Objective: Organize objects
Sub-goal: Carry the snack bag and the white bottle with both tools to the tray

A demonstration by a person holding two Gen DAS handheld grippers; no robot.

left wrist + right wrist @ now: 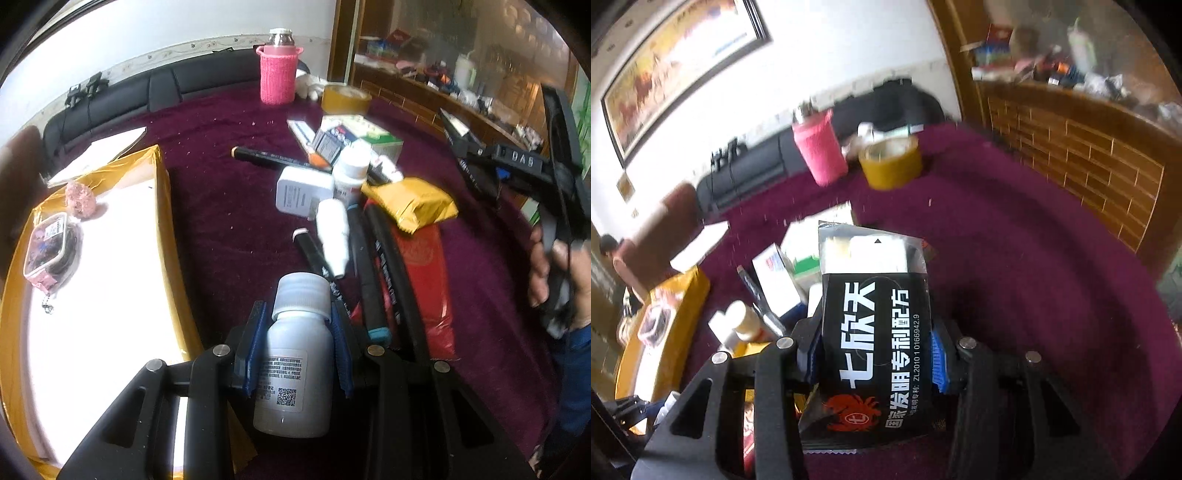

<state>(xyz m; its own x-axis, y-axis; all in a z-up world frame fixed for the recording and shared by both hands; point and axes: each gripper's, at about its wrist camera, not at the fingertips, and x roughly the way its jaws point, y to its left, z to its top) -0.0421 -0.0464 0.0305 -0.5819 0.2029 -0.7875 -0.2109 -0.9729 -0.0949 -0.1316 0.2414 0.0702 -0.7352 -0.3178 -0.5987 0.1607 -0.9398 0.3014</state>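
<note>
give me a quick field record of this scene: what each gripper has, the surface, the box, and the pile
left gripper: shut on white pill bottle
right gripper: black sachet between its pads
surface: maroon cloth
gold-rimmed box: pink pouch and pink knitted ball lie in it
pile: white charger, yellow packet, black markers, red packet

At the bottom centre of the frame, the left gripper [297, 343] clamps its blue-padded fingers [255, 347] on a white plastic pill bottle with a ribbed cap [295, 354]. Left of it lies a gold-rimmed white tray [162, 206] holding a pink clear zip pouch [50, 254]. Above, on the maroon velvet cloth [229, 206], sits a heap of black marker pens [369, 266], a yellow foil packet [413, 203] and a white charger plug [301, 192], with a pink-knit-sleeved flask [279, 70] at the top and the right gripper [452, 122] at the right edge.
</note>
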